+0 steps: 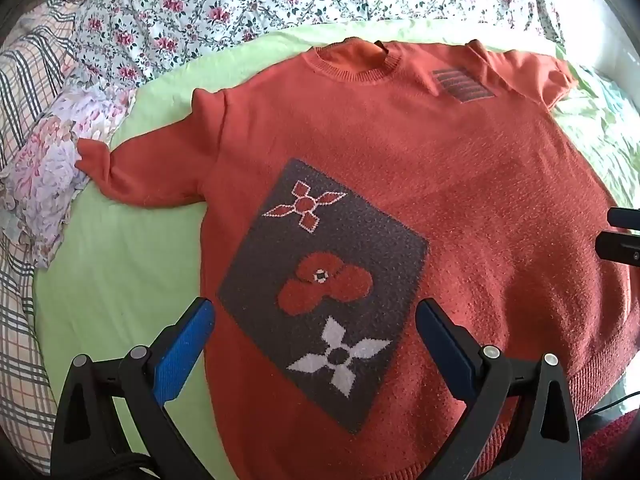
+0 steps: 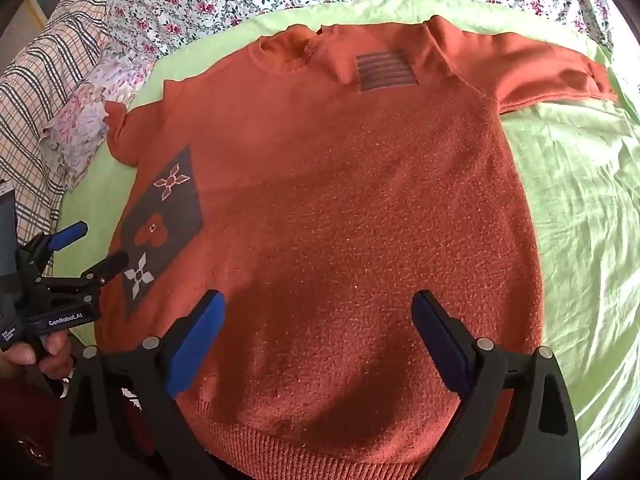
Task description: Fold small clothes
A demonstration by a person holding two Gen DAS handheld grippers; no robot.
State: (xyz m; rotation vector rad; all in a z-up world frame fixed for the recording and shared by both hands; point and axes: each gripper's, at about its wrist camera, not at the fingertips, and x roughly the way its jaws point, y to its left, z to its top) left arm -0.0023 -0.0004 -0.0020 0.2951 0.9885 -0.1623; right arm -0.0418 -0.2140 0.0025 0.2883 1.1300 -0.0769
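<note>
A: Orange sweater (image 1: 360, 152) spread face-up on the green sheet (image 1: 120, 280), filling mid-frame in both views; collar toward the top edge, ribbed hem at the bottom.

B: Left gripper (image 1: 316, 328) spread wide, holding nothing, hovering over the grey flower panel (image 1: 320, 288). Right gripper (image 2: 316, 320) likewise agape and empty above the lower body.

A: Probably a sleeve fold first. Best to pinch the left sleeve (image 1: 132, 176), mid-left of frame, near the cuff, then lay it across the chest.

B: Same for the right sleeve (image 2: 540, 76), upper right. Worth smoothing wrinkles before creasing.
</note>
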